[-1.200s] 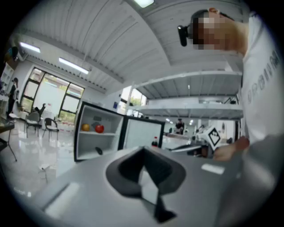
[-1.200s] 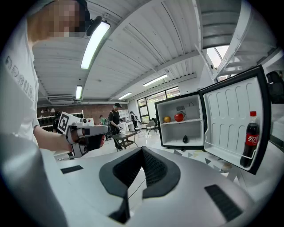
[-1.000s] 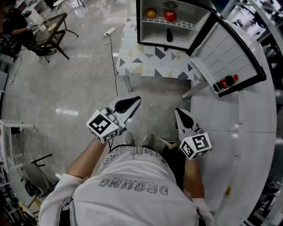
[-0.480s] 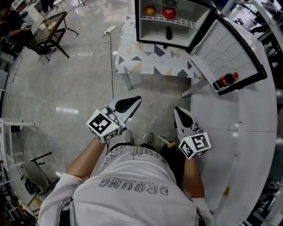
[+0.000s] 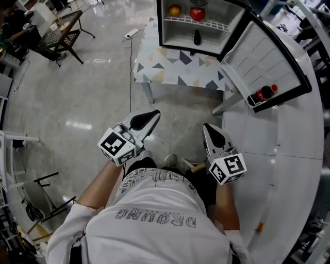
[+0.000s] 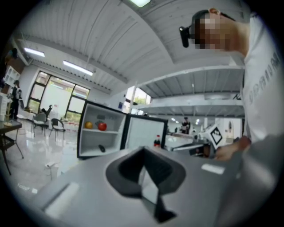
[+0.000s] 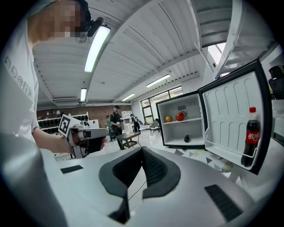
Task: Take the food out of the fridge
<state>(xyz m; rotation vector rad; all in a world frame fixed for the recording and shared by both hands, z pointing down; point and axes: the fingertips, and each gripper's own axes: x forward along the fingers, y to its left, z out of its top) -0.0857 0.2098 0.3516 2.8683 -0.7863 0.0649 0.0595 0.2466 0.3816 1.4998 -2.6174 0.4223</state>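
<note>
The small fridge (image 5: 196, 26) stands open on a low table, well ahead of both grippers. Its upper shelf holds an orange fruit (image 5: 175, 10) and a red fruit (image 5: 197, 14); a dark item (image 5: 197, 37) lies on the fridge floor. In the right gripper view I see the same orange fruit (image 7: 168, 119), red fruit (image 7: 179, 116) and dark item (image 7: 187, 138). A cola bottle (image 5: 264, 95) stands in the door rack. My left gripper (image 5: 154, 114) and right gripper (image 5: 208, 128) are held at waist height, pointing at the fridge, both shut with nothing between their jaws.
The fridge's table (image 5: 175, 69) has a cloth with a triangle pattern. The open door (image 5: 268, 62) swings out to the right, over a curved white counter (image 5: 299, 170). A power strip and cable (image 5: 129, 35) lie on the floor at the left. A chair and a desk (image 5: 62, 33) stand far left.
Both grippers stay shut and about where they were. The view has shifted slightly, and one of the person's feet has slid back out of sight.
</note>
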